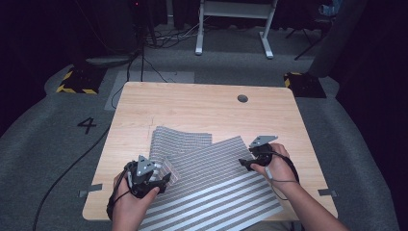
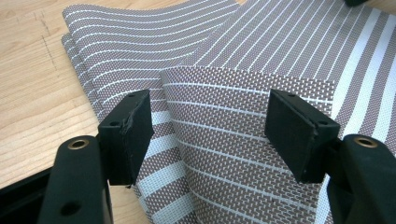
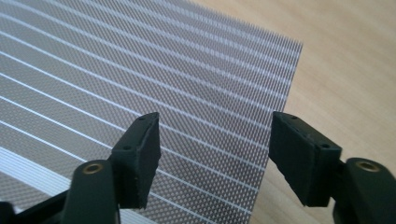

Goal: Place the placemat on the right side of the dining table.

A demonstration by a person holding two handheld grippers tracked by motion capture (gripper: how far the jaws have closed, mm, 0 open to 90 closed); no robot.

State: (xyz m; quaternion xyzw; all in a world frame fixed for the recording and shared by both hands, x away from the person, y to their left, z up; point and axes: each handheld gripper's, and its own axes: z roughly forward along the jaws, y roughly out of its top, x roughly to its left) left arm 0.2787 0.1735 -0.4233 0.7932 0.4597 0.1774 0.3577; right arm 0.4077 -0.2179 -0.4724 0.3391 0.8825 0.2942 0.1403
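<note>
A large grey woven placemat with white stripes (image 1: 216, 185) lies askew on the front of the wooden table (image 1: 192, 103). It overlaps another striped mat (image 1: 180, 137) behind it. My left gripper (image 1: 163, 177) is at the big mat's left edge, open. In the left gripper view its jaws (image 2: 210, 116) stand on either side of a folded-over corner flap (image 2: 233, 135) without pressing on it. My right gripper (image 1: 246, 162) hovers open at the mat's far right corner (image 3: 280, 51), with the mat's weave under its jaws (image 3: 215, 140).
A round cable hole (image 1: 242, 98) sits in the table's far right part. Tape strips (image 1: 90, 189) mark the left and right edges. Bare wood lies behind and beside the mats. Cables and a white desk frame (image 1: 233, 29) stand on the floor beyond.
</note>
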